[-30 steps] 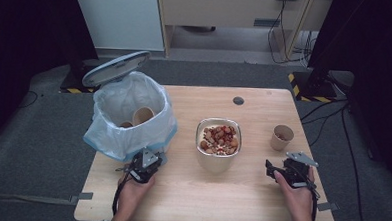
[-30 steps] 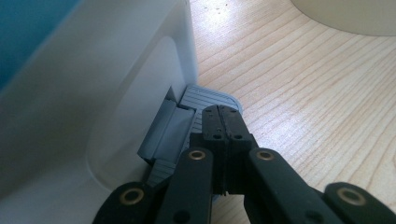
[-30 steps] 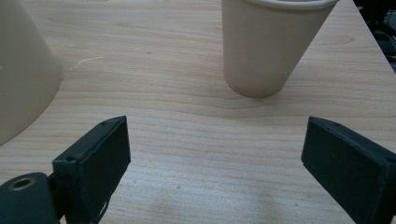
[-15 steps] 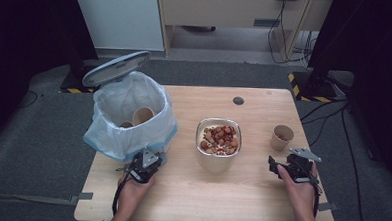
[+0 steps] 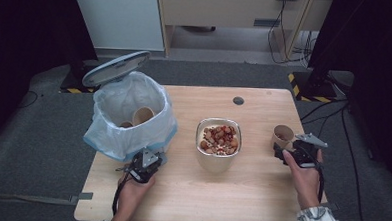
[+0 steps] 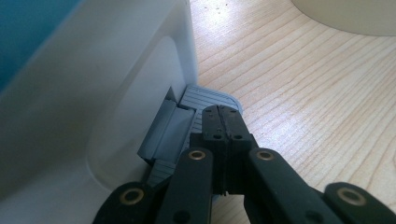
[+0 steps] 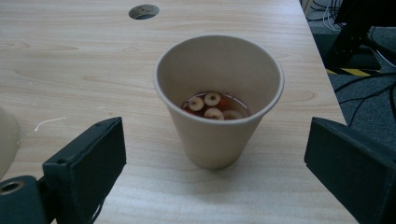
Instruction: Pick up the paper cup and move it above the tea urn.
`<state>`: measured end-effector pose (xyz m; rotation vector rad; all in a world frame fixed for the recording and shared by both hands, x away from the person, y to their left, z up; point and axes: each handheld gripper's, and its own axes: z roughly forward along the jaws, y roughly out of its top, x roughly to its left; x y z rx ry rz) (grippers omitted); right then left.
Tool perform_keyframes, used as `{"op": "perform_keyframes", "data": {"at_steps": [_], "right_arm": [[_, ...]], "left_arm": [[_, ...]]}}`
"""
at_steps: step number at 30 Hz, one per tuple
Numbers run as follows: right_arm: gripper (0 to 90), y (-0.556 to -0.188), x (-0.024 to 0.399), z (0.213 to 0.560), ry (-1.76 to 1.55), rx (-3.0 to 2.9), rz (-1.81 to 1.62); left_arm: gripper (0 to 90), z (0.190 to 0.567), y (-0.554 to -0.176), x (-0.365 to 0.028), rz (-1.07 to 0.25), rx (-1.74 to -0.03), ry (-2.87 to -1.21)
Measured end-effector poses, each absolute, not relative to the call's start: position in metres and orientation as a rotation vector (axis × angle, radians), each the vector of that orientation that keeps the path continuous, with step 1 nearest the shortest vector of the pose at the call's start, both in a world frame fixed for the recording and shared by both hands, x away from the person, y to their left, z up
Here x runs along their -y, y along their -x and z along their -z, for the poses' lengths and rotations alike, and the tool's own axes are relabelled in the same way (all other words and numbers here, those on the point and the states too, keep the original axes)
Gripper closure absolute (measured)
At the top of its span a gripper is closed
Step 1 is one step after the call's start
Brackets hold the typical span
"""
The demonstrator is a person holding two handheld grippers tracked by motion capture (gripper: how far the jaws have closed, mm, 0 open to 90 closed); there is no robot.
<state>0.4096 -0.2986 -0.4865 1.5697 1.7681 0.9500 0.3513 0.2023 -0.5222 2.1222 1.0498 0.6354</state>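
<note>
Wooden desk (image 5: 260, 193) on grey carpet, dark room. Bin (image 5: 128, 120) w/ white liner at left; its base is cut off in left gripper view. Left tongs (image 5: 149, 160) clenched, pressing bin's grey pedal (image 6: 205, 100). Right tongs (image 5: 283, 153) have moved closer to paper cup (image 7: 218, 100) vs. a sec ago; jaws just opening, cup ahead between them, untouched. Cup contents hard to make out. Food bowl (image 5: 218, 141) mid-desk.

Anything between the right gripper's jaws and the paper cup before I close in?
Nothing but bare table. In the right gripper view the right gripper is open, its jaws just widened, and the paper cup stands ahead of the gap, untouched.
</note>
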Motion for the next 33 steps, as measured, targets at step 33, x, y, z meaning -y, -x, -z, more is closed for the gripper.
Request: {"op": "perform_keyframes", "data": {"at_steps": [33], "right_arm": [[26.8, -0.45, 0.303, 0.524, -1.497, -1.748, -1.082]], "left_arm": [[89.1, 0.522, -0.351, -0.203, -0.63, -1.05, -2.121]]}}
